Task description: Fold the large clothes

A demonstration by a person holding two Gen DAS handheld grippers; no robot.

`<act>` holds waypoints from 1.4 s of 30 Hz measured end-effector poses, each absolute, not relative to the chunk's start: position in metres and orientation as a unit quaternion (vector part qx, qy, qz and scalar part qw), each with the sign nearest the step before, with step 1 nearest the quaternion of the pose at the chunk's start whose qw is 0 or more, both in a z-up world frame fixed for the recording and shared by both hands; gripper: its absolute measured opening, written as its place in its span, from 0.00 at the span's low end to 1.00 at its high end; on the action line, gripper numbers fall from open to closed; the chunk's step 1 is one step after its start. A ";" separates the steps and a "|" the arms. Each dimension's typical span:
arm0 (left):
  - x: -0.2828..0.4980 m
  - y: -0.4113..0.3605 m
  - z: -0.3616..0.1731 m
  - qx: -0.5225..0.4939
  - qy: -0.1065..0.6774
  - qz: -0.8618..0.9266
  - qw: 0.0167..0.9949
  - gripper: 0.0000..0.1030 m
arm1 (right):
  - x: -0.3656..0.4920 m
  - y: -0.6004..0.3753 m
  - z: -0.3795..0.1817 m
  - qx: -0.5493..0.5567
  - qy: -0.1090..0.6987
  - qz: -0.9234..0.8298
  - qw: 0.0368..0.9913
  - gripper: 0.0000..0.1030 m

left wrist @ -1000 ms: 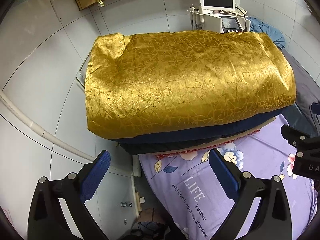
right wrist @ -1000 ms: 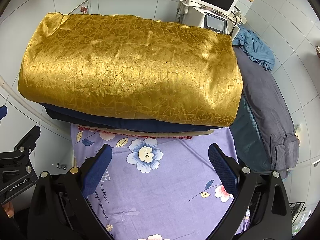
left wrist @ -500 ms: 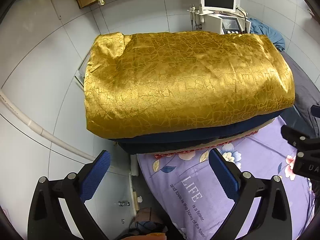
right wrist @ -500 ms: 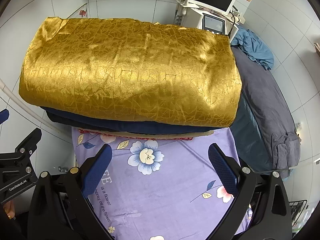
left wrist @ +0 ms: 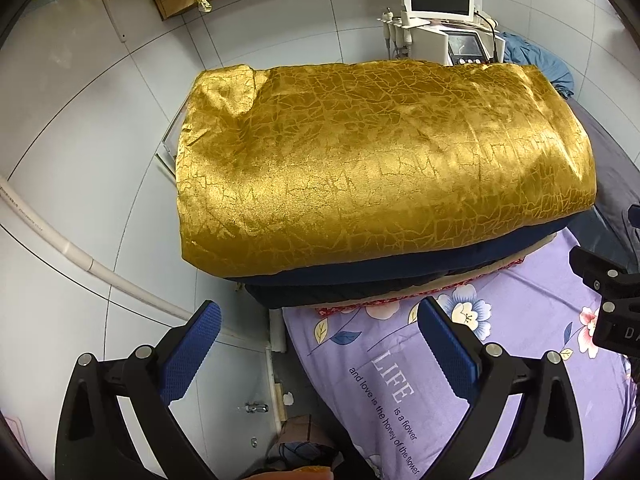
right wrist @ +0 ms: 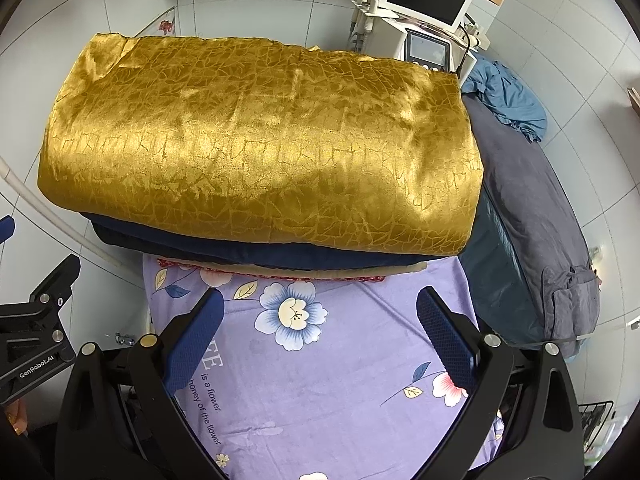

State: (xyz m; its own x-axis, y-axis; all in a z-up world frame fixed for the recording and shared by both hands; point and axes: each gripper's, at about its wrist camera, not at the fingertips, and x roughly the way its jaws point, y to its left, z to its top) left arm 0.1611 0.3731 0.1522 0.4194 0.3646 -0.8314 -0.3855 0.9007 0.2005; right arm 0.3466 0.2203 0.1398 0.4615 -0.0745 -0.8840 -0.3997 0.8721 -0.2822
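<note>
gold crackle-sheen fabric (left wrist: pixel 380 168) | folded slab | atop navy layers (right wrist: pixel 256 246)

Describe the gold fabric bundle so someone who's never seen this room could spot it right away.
Find the bed with the purple flowered sheet. At its far end lies a stack of folded textiles, and the gold fabric bundle is the top layer. It alone is shiny metallic gold with a crackle pattern; the folded layer right beneath it is dark navy.

The purple floral sheet (left wrist: pixel 500 368) reads "LIFE is a flower, and love is the honey of the flower"; the left gripper (right wrist: pixel 28 344), at that frame's lower left, reads "GenRobot.AI".
</note>
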 end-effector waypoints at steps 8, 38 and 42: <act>0.160 0.375 0.153 -0.009 0.488 0.225 0.843 0.94 | 0.346 0.221 0.139 -0.242 0.505 0.094 0.823 0.93; 0.163 0.371 0.148 -0.005 0.496 0.217 0.841 0.94 | 0.347 0.219 0.135 -0.237 0.507 0.087 0.824 0.93; 0.163 0.371 0.148 -0.006 0.496 0.217 0.841 0.94 | 0.347 0.219 0.135 -0.237 0.507 0.086 0.824 0.93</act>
State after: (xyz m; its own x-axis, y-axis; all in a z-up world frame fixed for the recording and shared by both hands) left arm 0.1631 0.3712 0.1478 0.4132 0.3587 -0.8371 -0.3704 0.9059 0.2053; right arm 0.3466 0.2189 0.1345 0.4714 -0.0980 -0.8765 -0.3825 0.8727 -0.3033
